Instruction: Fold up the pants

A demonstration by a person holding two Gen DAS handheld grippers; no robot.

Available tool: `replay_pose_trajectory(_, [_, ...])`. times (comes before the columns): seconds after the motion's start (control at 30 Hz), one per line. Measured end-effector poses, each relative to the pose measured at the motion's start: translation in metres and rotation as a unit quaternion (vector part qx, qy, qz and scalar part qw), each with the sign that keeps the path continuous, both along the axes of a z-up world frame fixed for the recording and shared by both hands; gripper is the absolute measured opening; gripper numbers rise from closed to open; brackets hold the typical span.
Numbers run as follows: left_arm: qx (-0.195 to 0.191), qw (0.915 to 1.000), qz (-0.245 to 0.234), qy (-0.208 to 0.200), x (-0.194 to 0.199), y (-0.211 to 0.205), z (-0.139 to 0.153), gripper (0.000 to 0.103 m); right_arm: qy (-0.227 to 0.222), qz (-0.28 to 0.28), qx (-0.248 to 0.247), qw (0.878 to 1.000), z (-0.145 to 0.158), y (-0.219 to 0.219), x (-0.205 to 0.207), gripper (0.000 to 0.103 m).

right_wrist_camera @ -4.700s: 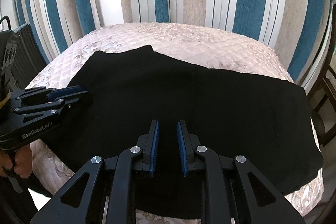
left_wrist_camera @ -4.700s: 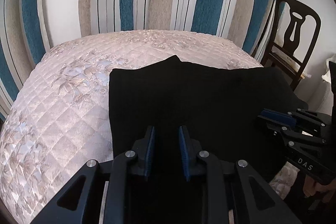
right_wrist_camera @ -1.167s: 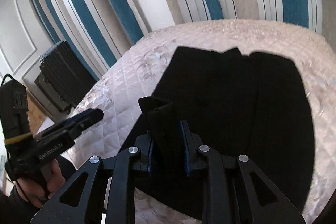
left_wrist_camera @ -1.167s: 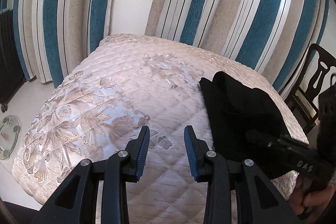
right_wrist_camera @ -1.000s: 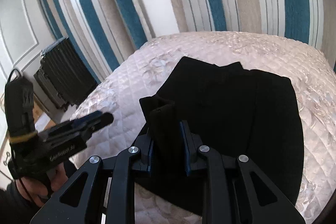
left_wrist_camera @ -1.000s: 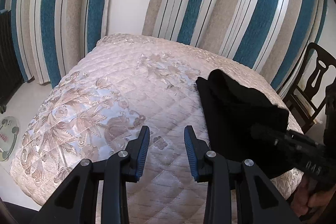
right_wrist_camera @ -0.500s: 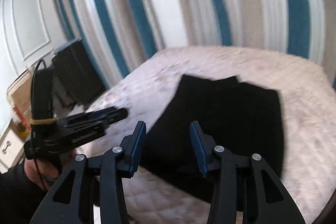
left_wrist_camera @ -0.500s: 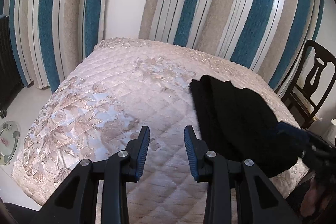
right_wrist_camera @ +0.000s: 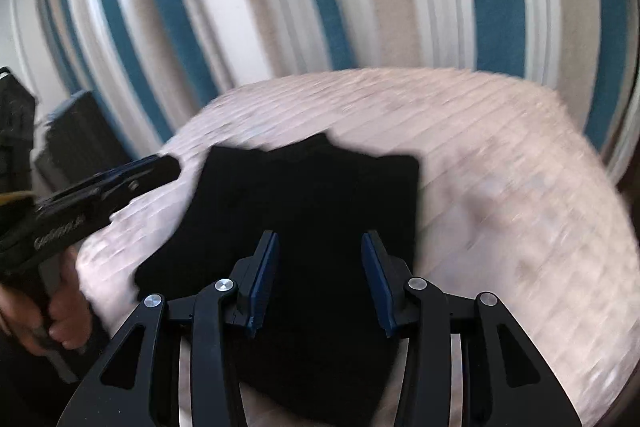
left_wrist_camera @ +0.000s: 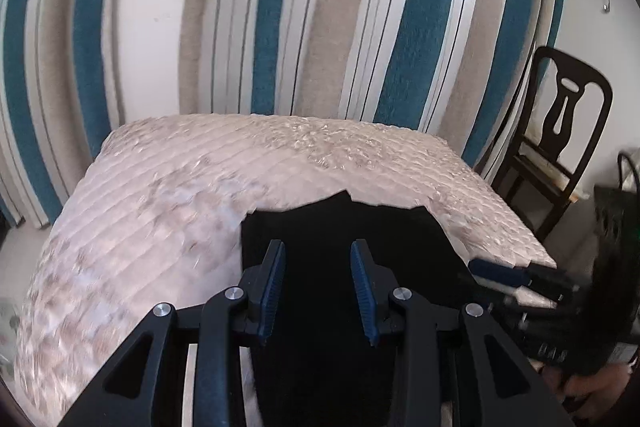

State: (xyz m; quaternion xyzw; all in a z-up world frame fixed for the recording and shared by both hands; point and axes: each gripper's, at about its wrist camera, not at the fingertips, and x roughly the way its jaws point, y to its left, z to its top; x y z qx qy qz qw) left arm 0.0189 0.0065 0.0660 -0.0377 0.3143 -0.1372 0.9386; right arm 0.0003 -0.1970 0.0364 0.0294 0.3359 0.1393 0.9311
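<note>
Pants point(left_wrist_camera: 344, 247) folded in compact stack near front edge of bed point(left_wrist_camera: 168, 195). L gripper point(left_wrist_camera: 318, 287) & R gripper point(right_wrist_camera: 318, 281) both w/ fingers spread, holding nothing, above stack. Risk: top layer could slide or spring open, unpressed, close to edge. Vs 1.2 s ago: R no longer pinching fabric; fold laid down.

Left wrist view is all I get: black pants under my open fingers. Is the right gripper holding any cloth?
Observer: No. The right gripper is open, and the pants lie flat on the bed beneath it.
Operator: Anything left of the bed that my view misses?
Observer: Yes, a dark radiator stands against the wall there.
Operator: Can you see the hand on my gripper?
Observer: Yes, it grips the handle of the left gripper.
</note>
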Motion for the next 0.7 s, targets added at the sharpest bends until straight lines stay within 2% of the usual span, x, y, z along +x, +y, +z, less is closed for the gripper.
replay_pose_trajectory(0.13, [0.017,0.9997,-0.010,0.014,0.029,-0.015,-0.007,0.037,0.017,-0.012,-0.025,0.999,-0.004,-0.007,0.043,0.039])
replay_pose_trajectory(0.23, [0.036,0.9984,-0.001,0.043,0.040,-0.017,-0.029,0.037,0.045,-0.026,-0.045,0.998,-0.022,-0.008,0.065,0.038])
replay_pose_trajectory(0.33, [0.042,0.9983,0.002,0.040,0.035,-0.013,-0.048,0.041,0.043,-0.027,-0.048,0.998,-0.026,-0.011,0.066,0.038])
replay_pose_trajectory(0.43, [0.030,0.9990,0.002,0.034,0.031,-0.010,-0.049,0.041,0.040,-0.027,-0.055,0.997,-0.024,-0.010,0.059,0.038])
replay_pose_trajectory(0.7, [0.026,0.9991,0.003,0.032,0.033,-0.010,-0.049,0.042,0.036,-0.031,-0.060,0.997,-0.022,-0.009,0.058,0.038])
